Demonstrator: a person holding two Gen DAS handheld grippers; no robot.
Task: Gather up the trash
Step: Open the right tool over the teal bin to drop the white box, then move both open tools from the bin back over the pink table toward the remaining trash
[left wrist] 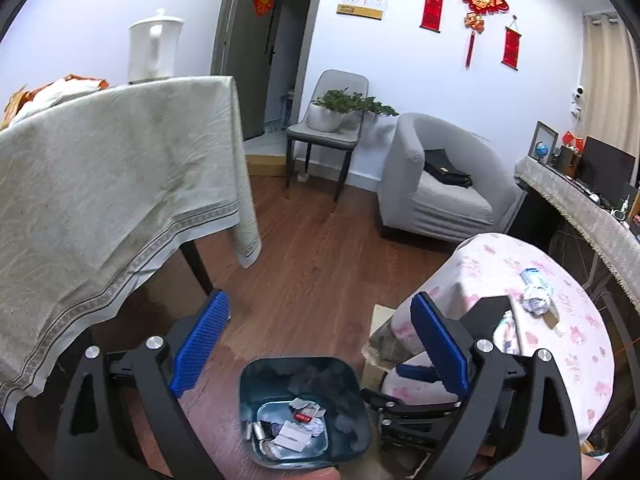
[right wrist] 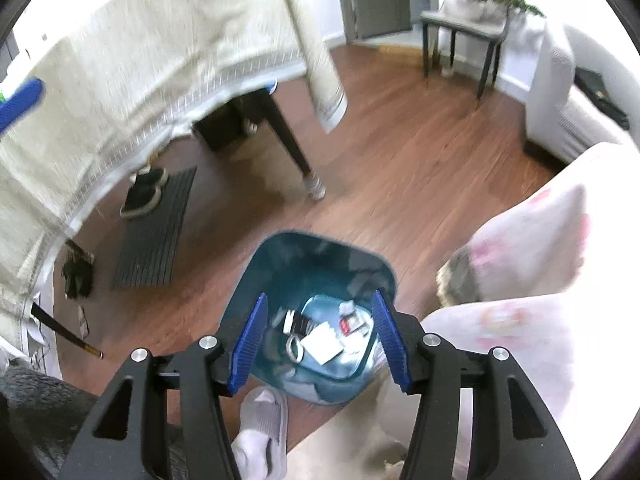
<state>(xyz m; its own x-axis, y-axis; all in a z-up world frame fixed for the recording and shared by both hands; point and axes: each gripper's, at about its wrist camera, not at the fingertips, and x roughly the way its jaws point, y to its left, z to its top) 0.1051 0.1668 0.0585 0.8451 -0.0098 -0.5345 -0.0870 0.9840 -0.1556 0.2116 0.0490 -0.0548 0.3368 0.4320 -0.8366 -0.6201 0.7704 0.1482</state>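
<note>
A blue trash bin [left wrist: 304,412] stands on the wood floor and holds paper scraps, a red-and-white wrapper and small batteries; it also shows in the right wrist view [right wrist: 312,320]. My left gripper [left wrist: 320,340] is open and empty above the bin's far side. My right gripper [right wrist: 320,340] is open and empty directly over the bin mouth. The right gripper's body [left wrist: 416,404] shows in the left wrist view, right of the bin. Crumpled paper trash [left wrist: 536,300] and a blue-white wrapper [left wrist: 534,276] lie on the pink-patterned round table [left wrist: 500,272].
A table with a beige cloth [left wrist: 120,184] stands to the left, with a white kettle [left wrist: 154,46] on it. A grey armchair [left wrist: 440,184] and a chair with a plant [left wrist: 332,120] are behind. A dark mat [right wrist: 156,224], shoes and a slippered foot [right wrist: 260,428] are on the floor.
</note>
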